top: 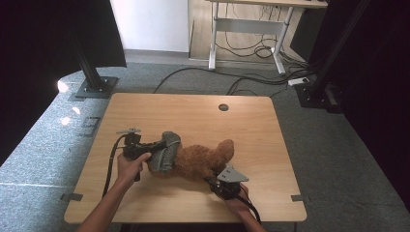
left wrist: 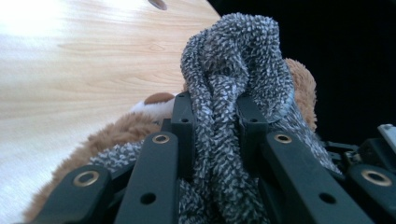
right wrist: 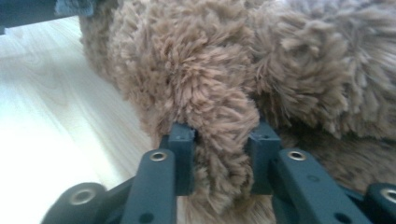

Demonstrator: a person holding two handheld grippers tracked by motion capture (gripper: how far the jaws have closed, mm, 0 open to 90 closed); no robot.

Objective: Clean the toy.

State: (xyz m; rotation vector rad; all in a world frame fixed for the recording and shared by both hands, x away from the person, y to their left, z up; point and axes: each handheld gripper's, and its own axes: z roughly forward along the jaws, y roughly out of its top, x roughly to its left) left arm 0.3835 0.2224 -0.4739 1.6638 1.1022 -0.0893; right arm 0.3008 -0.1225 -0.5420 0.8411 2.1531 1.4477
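1. A brown plush bear (top: 203,160) lies on its side near the middle of the wooden table (top: 193,111), a little toward the person's edge.
2. A grey knitted garment (top: 164,151) covers the bear's left end as the high view shows it; the rest of the fuzzy brown body is bare.
3. The left gripper (top: 155,145) lies level at the bear's left end, held by the person's left hand (top: 131,164).
4. In the left gripper view its jaws pinch a bunched fold of the grey garment (left wrist: 219,116), the pads pressed into the knit on both sides. The bear's brown fur (left wrist: 116,135) shows beneath and beside the fold.
5. The right gripper (top: 212,180) sits at the bear's near side, with the person's right hand (top: 237,200) behind it near the table's front edge.
6. In the right gripper view a shaggy brown limb of the bear (right wrist: 219,135) stands between its jaws, and the fur touches both pads. Whether they squeeze it or merely rest against it cannot be told.
7. A small round hole (top: 223,107) sits near the table's far edge, well apart from the bear.
8. Grey carpet (top: 338,145) surrounds the table, with black cables (top: 251,79) trailing across it beyond the far edge.
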